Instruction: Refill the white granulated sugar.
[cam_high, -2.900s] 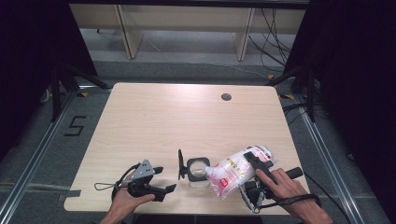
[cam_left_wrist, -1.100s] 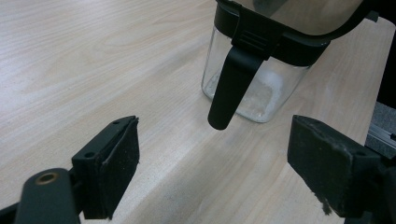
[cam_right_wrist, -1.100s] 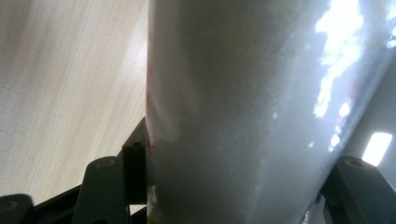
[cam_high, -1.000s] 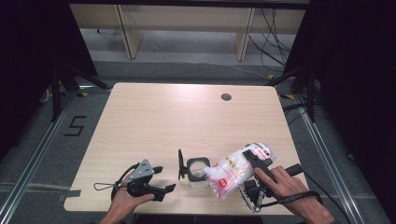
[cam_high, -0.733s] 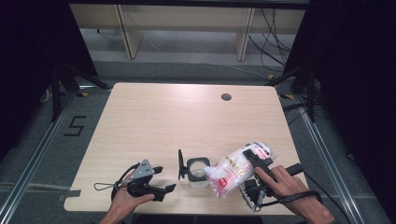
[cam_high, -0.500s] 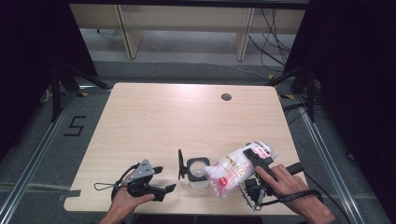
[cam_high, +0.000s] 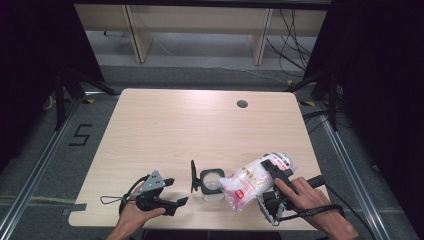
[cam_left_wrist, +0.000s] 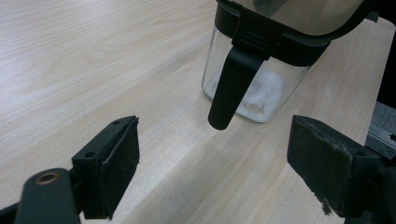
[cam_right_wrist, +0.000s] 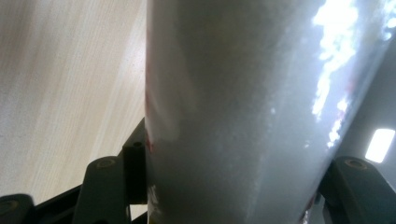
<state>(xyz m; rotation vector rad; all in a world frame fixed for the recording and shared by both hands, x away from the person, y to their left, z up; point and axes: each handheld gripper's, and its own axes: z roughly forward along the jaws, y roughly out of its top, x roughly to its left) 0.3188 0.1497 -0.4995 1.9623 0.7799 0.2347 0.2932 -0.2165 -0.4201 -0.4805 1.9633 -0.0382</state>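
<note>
Right gripper (cam_high: 270, 172): jaws are clenched on a white bag (cam_high: 252, 181), seen pressed against both sides of it in the right gripper view (cam_right_wrist: 233, 116). The bag is held tilted, low end at the open glass jar (cam_high: 212, 184), high end near the right hand (cam_high: 305, 195).

Jar is seated on the tabletop (cam_high: 200, 125) near the front edge, between the two grippers; lid (cam_high: 193, 176) is flipped up on its left side. White powder is seen at the jar bottom in the left gripper view (cam_left_wrist: 254, 100).

Left gripper (cam_high: 172, 192): jaws are released, nothing between them, held just left of the jar, low over the tabletop.
</note>
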